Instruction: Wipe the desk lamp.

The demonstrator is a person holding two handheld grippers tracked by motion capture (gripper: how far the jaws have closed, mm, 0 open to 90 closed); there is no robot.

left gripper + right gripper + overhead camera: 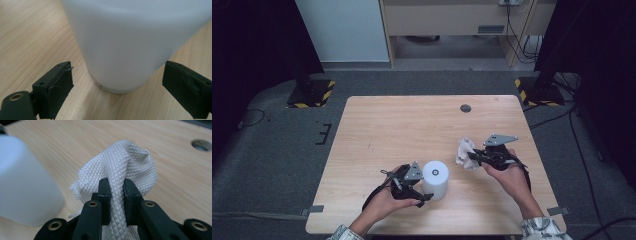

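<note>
My right gripper (117,195) has its jaws pressed together on a fold of the white cloth (120,167). The cloth has a small diamond pattern, and it bunches up in front of my jaws and hangs a little above the wooden table (402,125). From the high view the cloth (464,151) is at the tip of this gripper (472,157), to the left of my right hand (507,175).

My left gripper (117,82) is wide open. The white cylinder (130,45) stands upright on the table between its two jaws, very near in front of them, but the pads (60,87) do not touch it; I can see bare wood on both sides of its base. In the high view the cylinder (435,178) is just to the right of my left gripper (422,192), and the cloth is well apart from it, further to the right.

I judge that the step in hand is picking up the cloth while the other gripper gets ready to steady the cylinder. The next move, I think, calls for closing the left jaws gently on the cylinder's wall, low near the base, so it does not tip. Then I should bring the cloth toward its side or top without loosening the grip on the fold.
</note>
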